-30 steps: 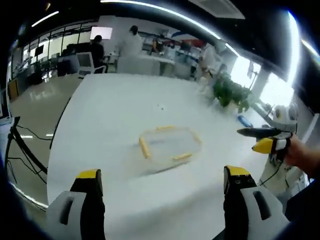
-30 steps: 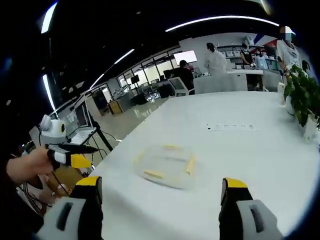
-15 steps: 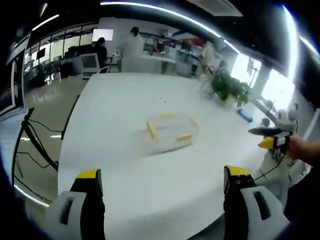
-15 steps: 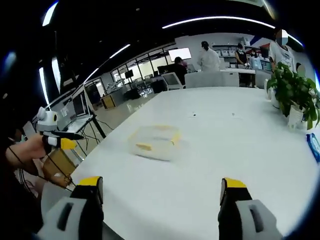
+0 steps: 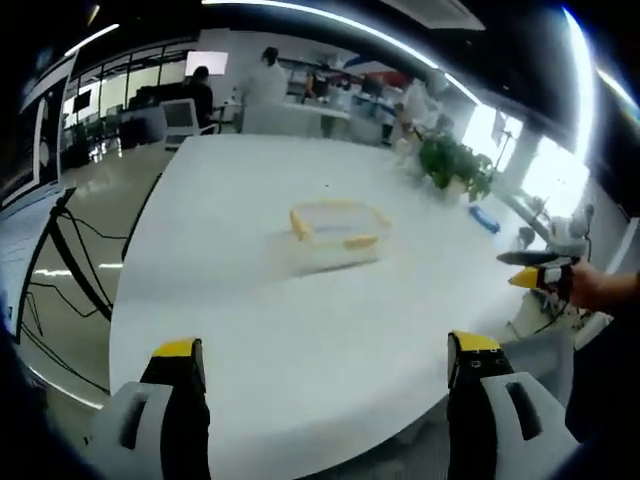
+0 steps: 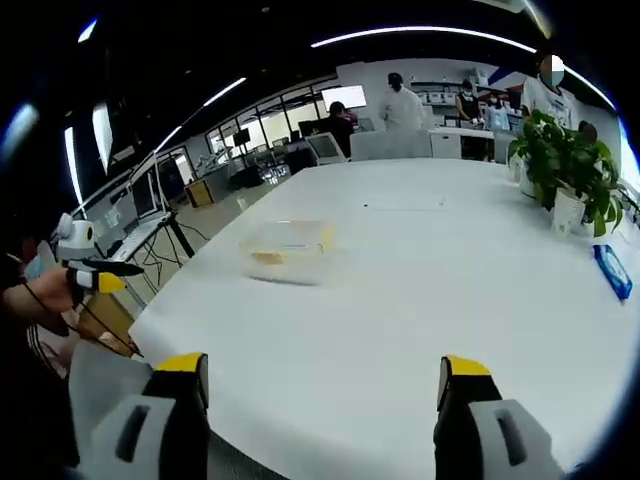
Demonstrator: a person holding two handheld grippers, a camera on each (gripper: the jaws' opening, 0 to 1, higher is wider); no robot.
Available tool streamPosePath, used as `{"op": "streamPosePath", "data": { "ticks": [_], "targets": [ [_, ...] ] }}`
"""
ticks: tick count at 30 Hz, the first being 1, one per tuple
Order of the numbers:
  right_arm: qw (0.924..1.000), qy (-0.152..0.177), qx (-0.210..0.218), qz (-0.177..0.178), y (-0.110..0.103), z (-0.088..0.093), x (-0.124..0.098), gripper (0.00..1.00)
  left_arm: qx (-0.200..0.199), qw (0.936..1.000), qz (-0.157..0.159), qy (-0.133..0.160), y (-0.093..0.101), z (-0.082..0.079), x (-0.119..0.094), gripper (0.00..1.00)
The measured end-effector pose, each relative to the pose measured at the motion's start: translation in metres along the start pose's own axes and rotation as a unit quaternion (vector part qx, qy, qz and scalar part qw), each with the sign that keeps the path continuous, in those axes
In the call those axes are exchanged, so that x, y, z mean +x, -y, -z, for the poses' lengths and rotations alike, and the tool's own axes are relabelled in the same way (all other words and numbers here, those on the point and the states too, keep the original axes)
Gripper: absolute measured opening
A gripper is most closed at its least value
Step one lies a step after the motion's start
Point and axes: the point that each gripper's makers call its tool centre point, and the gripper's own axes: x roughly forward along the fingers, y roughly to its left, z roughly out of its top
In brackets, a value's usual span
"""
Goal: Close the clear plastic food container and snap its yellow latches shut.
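Note:
A clear plastic food container (image 5: 330, 234) with yellow latches sits on the white table (image 5: 250, 300), well ahead of my left gripper (image 5: 325, 375), which is open and holds nothing. In the right gripper view the same container (image 6: 287, 250) lies left of centre on the table (image 6: 430, 300), far beyond my right gripper (image 6: 312, 390), also open and empty. Its lid seems to rest on it; the blur hides how the latches stand. The right gripper (image 5: 535, 270) shows at the right of the left gripper view, and the left gripper (image 6: 95, 275) at the left of the right gripper view.
A potted plant (image 6: 565, 165) and a blue object (image 6: 608, 270) stand near the table's far right side. Several people (image 6: 405, 105) work at desks behind. A stand with cables (image 5: 70, 260) is on the floor left of the table. The near table edge (image 5: 300, 455) is close.
Both cameras have pulled back from the table, so the container looks smaller and farther away in each view. The grippers stay open. The container has not moved on the table.

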Motion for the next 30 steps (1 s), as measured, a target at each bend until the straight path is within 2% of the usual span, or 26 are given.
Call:
{"op": "streamPosePath", "data": {
  "ticks": [8, 30],
  "targets": [
    [0.9999, -0.011, -0.001, 0.001, 0.001, 0.006, 0.003, 0.95, -0.002, 1.0000, 0.002, 0.001, 0.001, -0.002, 0.002, 0.99],
    [0.9998, -0.022, 0.001, 0.005, 0.009, 0.006, 0.001, 0.94, -0.006, 0.9998, 0.010, -0.014, 0.008, 0.016, 0.004, 0.99]
  ]
}}
